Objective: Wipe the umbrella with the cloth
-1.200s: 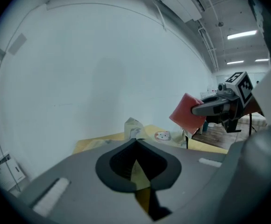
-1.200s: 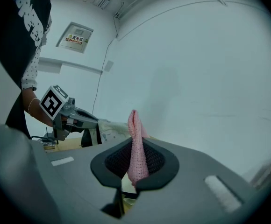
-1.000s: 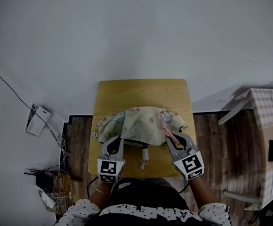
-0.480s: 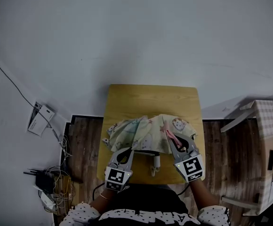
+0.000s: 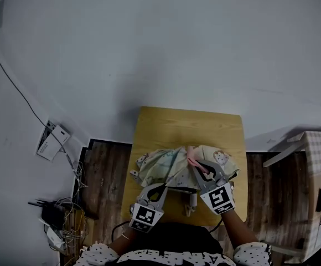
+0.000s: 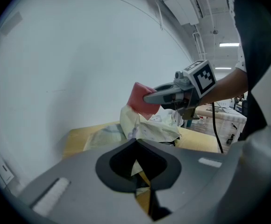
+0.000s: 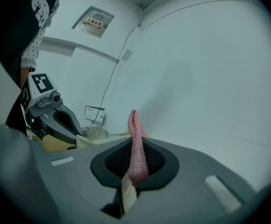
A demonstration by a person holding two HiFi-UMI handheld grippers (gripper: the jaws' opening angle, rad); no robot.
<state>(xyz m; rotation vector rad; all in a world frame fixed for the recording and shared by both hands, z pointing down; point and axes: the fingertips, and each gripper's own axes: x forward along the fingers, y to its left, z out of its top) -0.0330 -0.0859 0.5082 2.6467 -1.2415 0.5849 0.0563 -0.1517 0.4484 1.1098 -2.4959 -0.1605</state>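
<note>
White wall fills the upper frame, with a small wooden table [image 5: 188,126] against it at lower centre. On the table lies the collapsed, pastel-printed umbrella [image 5: 169,169], its handle toward the person. A pink cloth [image 5: 192,155] rests on the canopy's top, clamped between the right gripper's [image 5: 195,166] jaws. The left gripper [image 5: 159,187] sits at the umbrella's near edge, jaws closed tight, apparently pinching a fold of canopy to steady it. Wiping looks to be mid-stroke. The next move calls for carrying the cloth on across the fabric while the left side holds firm. Compared with a second ago, the cloth has slid from the canopy's right part toward its middle.
</note>
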